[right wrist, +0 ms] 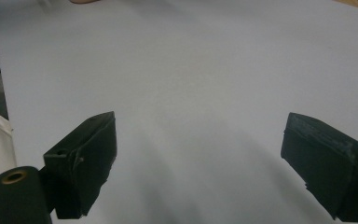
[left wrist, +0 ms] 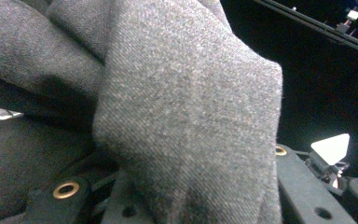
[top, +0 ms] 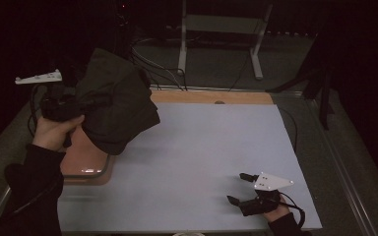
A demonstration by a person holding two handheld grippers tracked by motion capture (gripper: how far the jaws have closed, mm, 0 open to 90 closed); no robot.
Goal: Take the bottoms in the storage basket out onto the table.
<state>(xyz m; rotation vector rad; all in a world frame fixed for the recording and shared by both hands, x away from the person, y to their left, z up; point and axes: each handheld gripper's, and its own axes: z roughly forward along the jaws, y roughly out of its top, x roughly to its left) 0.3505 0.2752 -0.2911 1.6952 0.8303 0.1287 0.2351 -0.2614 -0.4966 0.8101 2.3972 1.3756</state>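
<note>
So the left gripper had its fingers clamped on a bunched dark grey cloth, which hung off the fingertips, lifted over a brownish tray at the mat's edge. The right gripper sat low, well apart from the cloth, fingers spread wide over the bare white mat.

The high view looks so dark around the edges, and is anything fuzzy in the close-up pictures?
High view: dim room, only the pale table sheet catches light, and the dark cloth in the left gripper is nearly black. Left gripper view: the cloth's weave is sharp, the background black. Right gripper view: soft grey shadows lie on the sheet between the open right gripper.
</note>
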